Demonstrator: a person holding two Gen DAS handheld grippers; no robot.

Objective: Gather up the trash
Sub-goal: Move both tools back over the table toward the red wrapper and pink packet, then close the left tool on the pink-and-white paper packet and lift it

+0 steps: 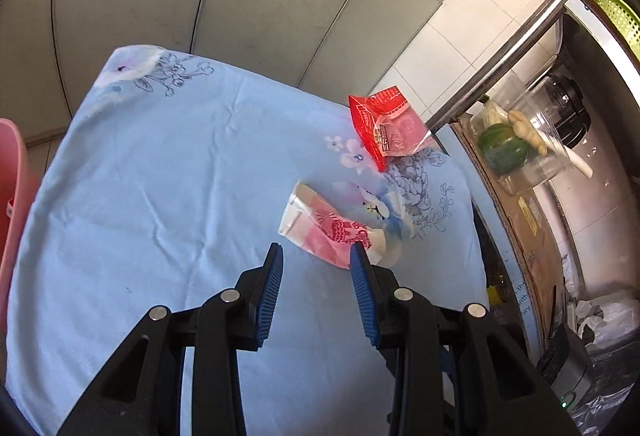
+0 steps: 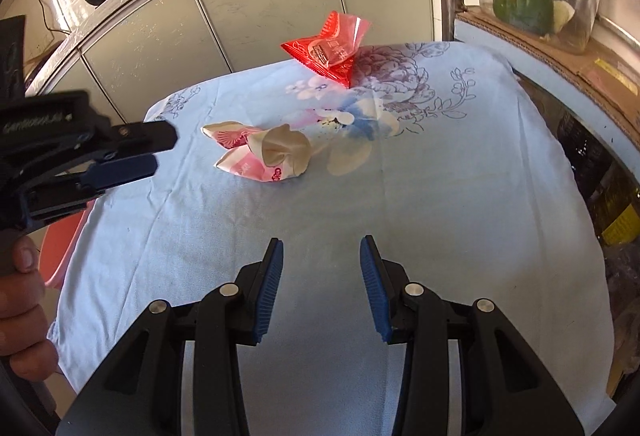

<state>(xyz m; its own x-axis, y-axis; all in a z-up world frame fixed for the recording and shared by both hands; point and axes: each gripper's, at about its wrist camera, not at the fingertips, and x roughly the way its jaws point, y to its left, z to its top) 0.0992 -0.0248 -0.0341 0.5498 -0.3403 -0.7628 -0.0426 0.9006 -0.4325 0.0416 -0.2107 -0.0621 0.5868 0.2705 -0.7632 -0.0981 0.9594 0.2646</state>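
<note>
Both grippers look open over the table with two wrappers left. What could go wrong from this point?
1. The pink-and-white wrapper lies flat and crumpled on the wrinkled blue cloth; the open left gripper may pinch cloth along with it.
2. The red wrapper sits at the table's far edge; a nudge could push it off.
3. The pink bin is off the table's left side, so a loosely held wrapper might drop in transit.

You have two pieces of trash on the surface, apart from each other. The pink-and-white wrapper (image 1: 334, 230) (image 2: 262, 152) lies crumpled and flattened near the middle. The red wrapper (image 1: 386, 126) (image 2: 330, 50) sits by the far edge, its clear end raised.
</note>
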